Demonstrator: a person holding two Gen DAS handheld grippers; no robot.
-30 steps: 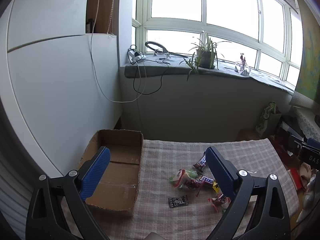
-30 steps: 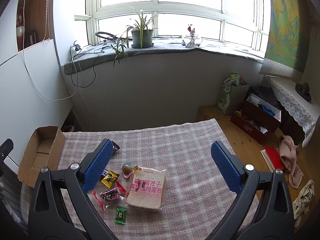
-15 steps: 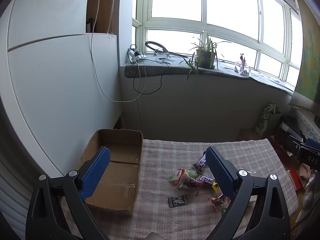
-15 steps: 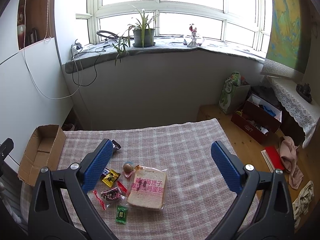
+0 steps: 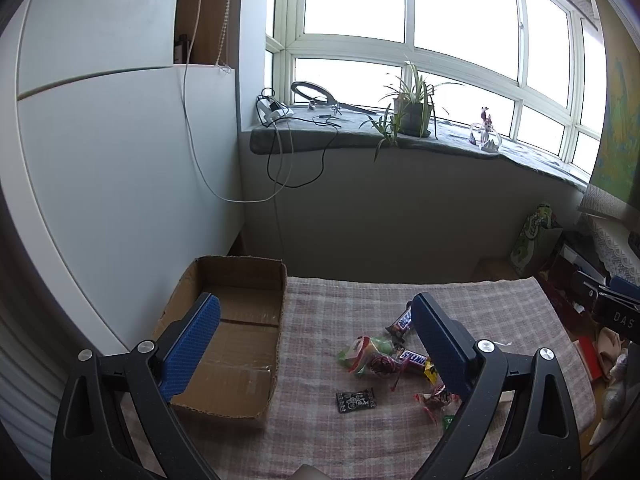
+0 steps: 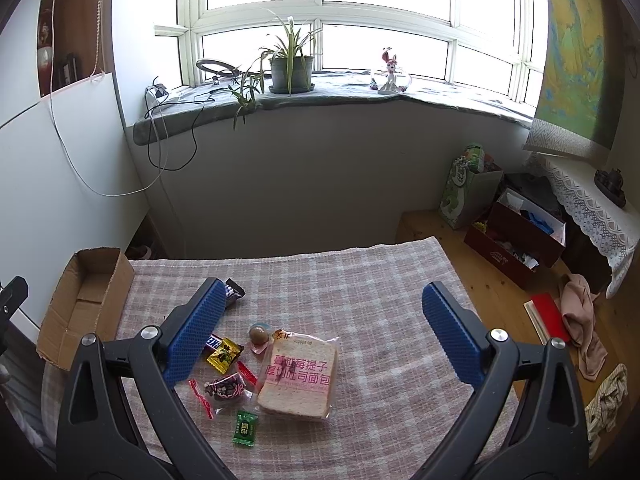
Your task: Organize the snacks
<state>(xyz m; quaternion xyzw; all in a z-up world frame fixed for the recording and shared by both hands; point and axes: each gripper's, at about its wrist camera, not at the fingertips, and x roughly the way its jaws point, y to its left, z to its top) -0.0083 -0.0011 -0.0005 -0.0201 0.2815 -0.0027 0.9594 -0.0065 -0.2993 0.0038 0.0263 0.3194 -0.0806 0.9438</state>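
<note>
**Asker:** On the checked pink-and-grey tablecloth (image 6: 360,280), what has changed in the last second?

**Describer:** Very little. Both views have crept slightly, so the snack pile sits a touch farther up the right wrist view than before. Nothing has been picked up, and the open brown cardboard box (image 5: 236,344) at the table's left edge looks empty. Sorting seems not yet begun.

**Asker:** How are the grippers set?

**Describer:** The left gripper (image 5: 316,344) has its blue-padded fingers spread wide apart, holding nothing, hovering over the box's right wall. The right gripper (image 6: 320,340) is equally wide apart and empty, above the snacks.

**Asker:** Where are the snacks, and what can be read?

**Describer:** They lie loose near the table's middle, right of the box. A clear bag of sliced white bread (image 6: 298,376) carries pink Chinese print. A brown Snickers bar (image 5: 414,358) shows its name; a second dark bar (image 5: 402,322) lies just beyond. Nearby are a yellow sachet (image 6: 225,355), a small green sweet (image 6: 245,433) and a black square packet (image 5: 356,400), their writing too small to read.
</note>
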